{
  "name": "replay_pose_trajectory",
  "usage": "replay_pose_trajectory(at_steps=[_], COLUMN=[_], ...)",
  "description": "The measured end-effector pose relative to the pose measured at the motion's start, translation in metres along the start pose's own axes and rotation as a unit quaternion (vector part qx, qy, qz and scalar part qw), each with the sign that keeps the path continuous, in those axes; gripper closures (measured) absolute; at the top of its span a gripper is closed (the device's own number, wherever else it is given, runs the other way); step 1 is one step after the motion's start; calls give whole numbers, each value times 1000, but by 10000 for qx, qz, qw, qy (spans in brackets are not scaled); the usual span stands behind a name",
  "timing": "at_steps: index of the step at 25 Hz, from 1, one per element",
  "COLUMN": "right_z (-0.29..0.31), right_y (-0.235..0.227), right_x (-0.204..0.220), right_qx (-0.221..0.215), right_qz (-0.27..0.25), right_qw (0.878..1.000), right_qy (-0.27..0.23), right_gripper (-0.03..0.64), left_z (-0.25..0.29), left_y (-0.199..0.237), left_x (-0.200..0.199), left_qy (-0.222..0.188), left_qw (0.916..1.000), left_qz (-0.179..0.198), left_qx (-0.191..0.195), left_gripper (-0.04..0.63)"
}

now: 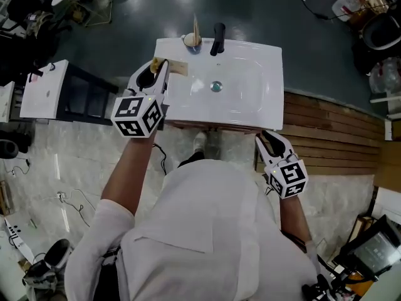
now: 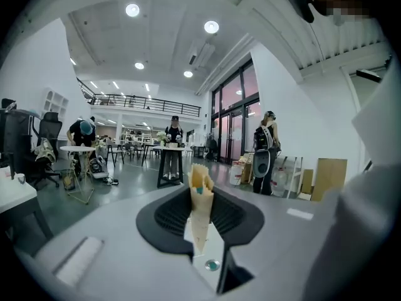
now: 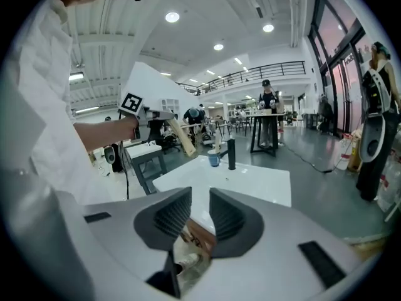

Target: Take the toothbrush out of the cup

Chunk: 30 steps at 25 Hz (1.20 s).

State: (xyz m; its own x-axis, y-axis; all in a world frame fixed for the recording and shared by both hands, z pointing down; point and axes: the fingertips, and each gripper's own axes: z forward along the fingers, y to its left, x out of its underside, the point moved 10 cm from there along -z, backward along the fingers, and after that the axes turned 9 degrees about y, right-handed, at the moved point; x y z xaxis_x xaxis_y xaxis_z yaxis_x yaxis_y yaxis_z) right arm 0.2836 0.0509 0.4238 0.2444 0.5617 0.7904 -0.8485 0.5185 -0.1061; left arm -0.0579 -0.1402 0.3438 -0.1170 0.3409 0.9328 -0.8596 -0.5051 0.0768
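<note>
My left gripper (image 1: 158,69) is shut on a tan toothbrush (image 1: 176,68), held above the left rim of the white sink (image 1: 250,105). In the left gripper view the toothbrush (image 2: 200,196) stands pinched between the two dark pads, its bristled head up. The right gripper view shows the same toothbrush (image 3: 182,137) slanting down from the left gripper (image 3: 164,116), well clear of the small blue cup (image 3: 214,158). That cup (image 1: 190,41) sits at the sink's back left corner with another stick-like brush (image 1: 195,27) in it. My right gripper (image 1: 270,140) hangs open and empty near the sink's front right corner.
A black faucet (image 1: 217,38) stands beside the cup, and the drain (image 1: 216,86) lies mid-basin. A white side table (image 1: 45,89) is at the left. Wooden boards (image 1: 332,127) lie to the right of the sink. People and tables stand far across the hall (image 2: 172,149).
</note>
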Motion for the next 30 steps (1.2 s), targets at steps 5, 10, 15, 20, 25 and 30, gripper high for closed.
replay_pose_trajectory(at_steps=[5, 10, 15, 20, 25, 30], right_z=[-16, -30, -32, -28, -20, 9], right_y=[2, 6, 16, 29, 41, 62], right_x=[19, 39, 54, 56, 46, 16], right_qx=[-217, -439, -732, -892, -819, -738], right_qz=[-85, -192, -230, -342, -414, -562], right_qw=[9997, 9988, 9970, 9954, 9957, 9956], right_qy=[20, 41, 71, 16, -81, -139], right_gripper=[543, 543, 543, 543, 543, 543], left_z=[-36, -71, -107, -126, -130, -139], left_y=[-40, -81, -113, -126, -124, -96], left_x=[21, 45, 72, 85, 89, 86], left_qy=[125, 320, 691, 874, 811, 729], left_qw=[9998, 9986, 9961, 9934, 9915, 9887], left_qz=[-15, 106, 132, 208, 261, 288], left_qx=[159, 407, 535, 707, 979, 1274], left_gripper=[520, 520, 520, 520, 520, 520])
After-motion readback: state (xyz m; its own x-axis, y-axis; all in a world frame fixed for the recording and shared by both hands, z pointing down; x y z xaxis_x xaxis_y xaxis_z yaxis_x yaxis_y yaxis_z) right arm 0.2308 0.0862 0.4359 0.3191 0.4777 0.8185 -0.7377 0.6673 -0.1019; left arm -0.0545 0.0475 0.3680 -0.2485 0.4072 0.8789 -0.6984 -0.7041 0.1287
